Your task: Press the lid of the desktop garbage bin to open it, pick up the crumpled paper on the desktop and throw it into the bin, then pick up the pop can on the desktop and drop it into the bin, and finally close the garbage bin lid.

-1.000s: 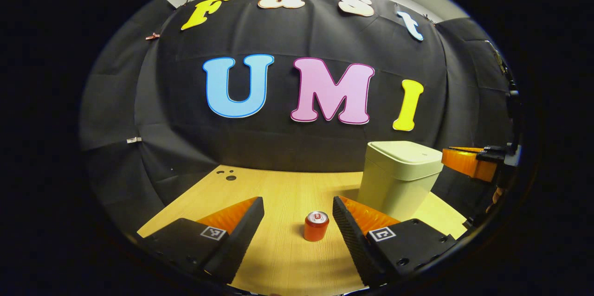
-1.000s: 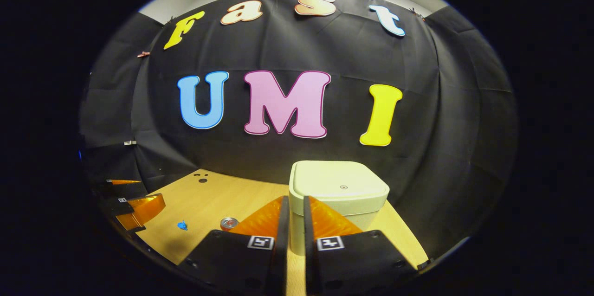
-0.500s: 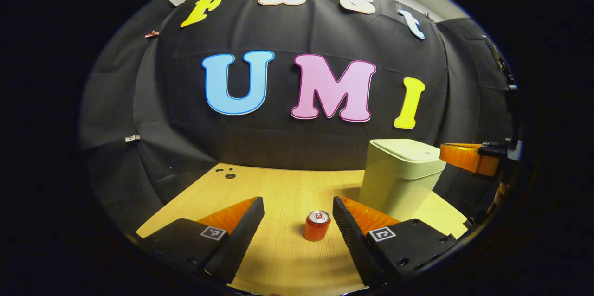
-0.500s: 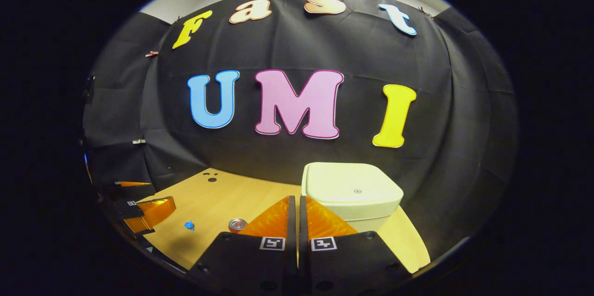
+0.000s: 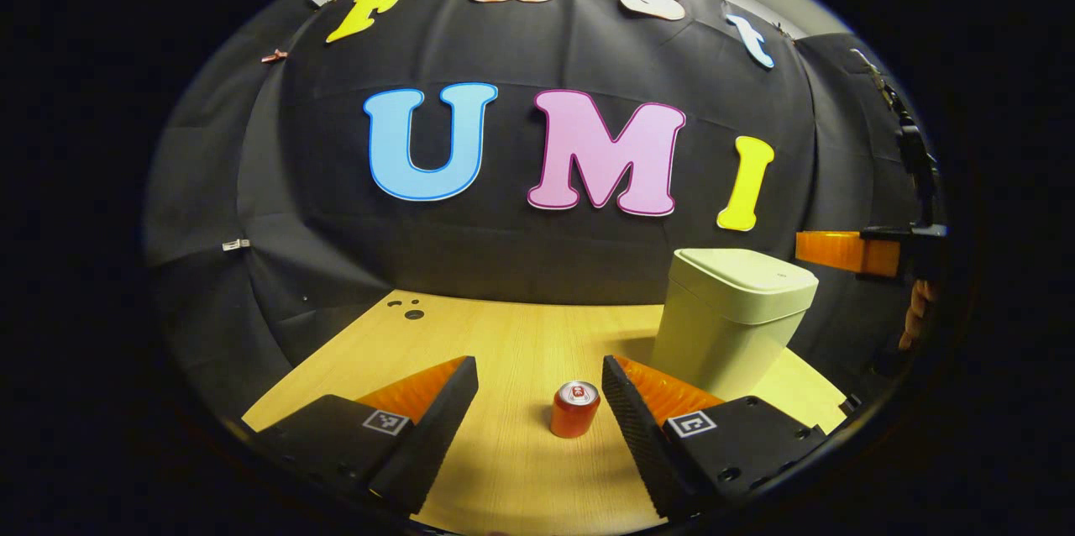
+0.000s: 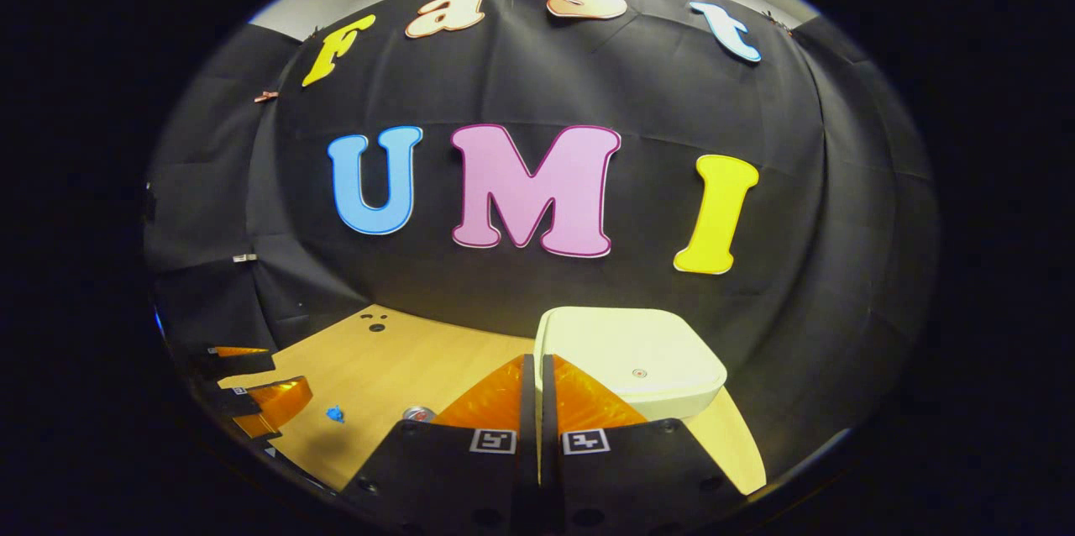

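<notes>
My right gripper [image 6: 537, 368] is clenched on nothing, its two fingers pressed flat together, and it hangs just above and short of the near edge of the garbage bin [image 6: 626, 359]. The lid [image 6: 638, 351] is down, so the first step, as I judge it, is not yet done: the bin lies straight ahead and slightly right of my closed tips, and the press should go forward and down onto the lid's top. This is the nearer of my two hands to the bin.

My left gripper [image 5: 537, 385] is released, fingers spread wide, low over the counter [image 5: 504, 334]. The pop can [image 5: 575, 408] stands upright between and just beyond those fingers, its long axis vertical, untouched, with the bin behind it to the right. From the right gripper view the crumpled paper [image 6: 335, 413], a small blue scrap, lies on the counter left of the can, near my left gripper.
</notes>
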`<state>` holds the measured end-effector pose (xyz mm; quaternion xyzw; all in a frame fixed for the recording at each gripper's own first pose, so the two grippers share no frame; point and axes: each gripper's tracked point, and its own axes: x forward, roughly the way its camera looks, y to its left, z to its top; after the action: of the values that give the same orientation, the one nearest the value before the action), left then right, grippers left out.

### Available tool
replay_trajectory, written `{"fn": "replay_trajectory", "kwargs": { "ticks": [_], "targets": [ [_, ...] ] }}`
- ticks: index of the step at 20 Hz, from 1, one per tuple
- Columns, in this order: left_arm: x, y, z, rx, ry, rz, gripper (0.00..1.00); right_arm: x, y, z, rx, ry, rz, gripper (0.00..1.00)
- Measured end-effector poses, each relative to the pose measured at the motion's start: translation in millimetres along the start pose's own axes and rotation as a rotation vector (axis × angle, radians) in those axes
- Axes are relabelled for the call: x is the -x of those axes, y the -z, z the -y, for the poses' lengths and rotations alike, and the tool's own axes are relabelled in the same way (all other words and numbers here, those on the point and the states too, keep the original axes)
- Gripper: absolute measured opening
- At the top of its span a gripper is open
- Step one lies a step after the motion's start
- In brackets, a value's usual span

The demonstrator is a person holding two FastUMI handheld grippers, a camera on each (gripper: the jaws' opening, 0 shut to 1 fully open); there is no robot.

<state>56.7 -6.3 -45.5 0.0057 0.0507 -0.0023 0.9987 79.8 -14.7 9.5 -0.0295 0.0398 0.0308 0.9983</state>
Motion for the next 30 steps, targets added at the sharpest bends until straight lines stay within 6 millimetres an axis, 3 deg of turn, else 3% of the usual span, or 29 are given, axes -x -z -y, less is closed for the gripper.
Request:
{"fn": "replay_trajectory", "kwargs": {
  "ticks": [4,13,22,30],
  "targets": [
    [-6.2,-1.1,-4.5,-0.004,-0.011,0.001,0.95,-18.4,-0.5,27.8,-0.037,0.055,-0.025,0.06],
    [-22.7,5.4,-15.1,0.0,-0.038,-0.028,0.96,-57.8,27.4,76.3,-0.086,0.155,-0.124,0.05],
    [-32.8,13.6,-22.4,0.004,-0.058,-0.051,0.96,-76.3,55.3,84.3,-0.08,0.174,-0.203,0.05],
    [-35.4,22.1,-30.7,0.024,-0.086,-0.075,0.96,-74.6,60.0,83.0,-0.002,0.175,-0.224,0.06]
  ]
}}
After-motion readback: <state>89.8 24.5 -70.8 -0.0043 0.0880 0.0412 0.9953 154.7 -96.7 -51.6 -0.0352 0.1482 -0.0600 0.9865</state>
